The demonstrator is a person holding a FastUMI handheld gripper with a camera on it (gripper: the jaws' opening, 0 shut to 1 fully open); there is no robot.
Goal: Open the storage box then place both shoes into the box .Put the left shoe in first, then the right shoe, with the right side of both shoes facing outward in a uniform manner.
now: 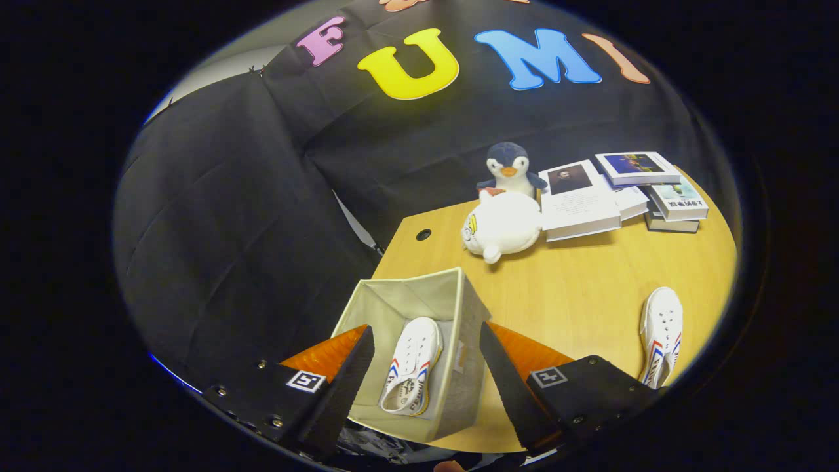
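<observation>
- Currently, wooden table (pixel 590 295) carries everything; small round hole (pixel 423 234) near its far corner.
- Storage box (pixel 459 367) — beige fabric, open top — stands at the table's near edge, framed between the fingers.
- Gripper (pixel 426 387) hovers above the box, jaws spread wide, holding nothing.
- Stack of books (pixel 616 193) lies at the far side of the table.
- White plush toy (pixel 501 226) lies just beside the books; penguin plush (pixel 510 169) sits upright behind it.
- One white shoe (pixel 411 373) lies inside the box, on its floor.
- Second white shoe (pixel 661 334) rests on the table, well apart from the box, beyond the right finger.
</observation>
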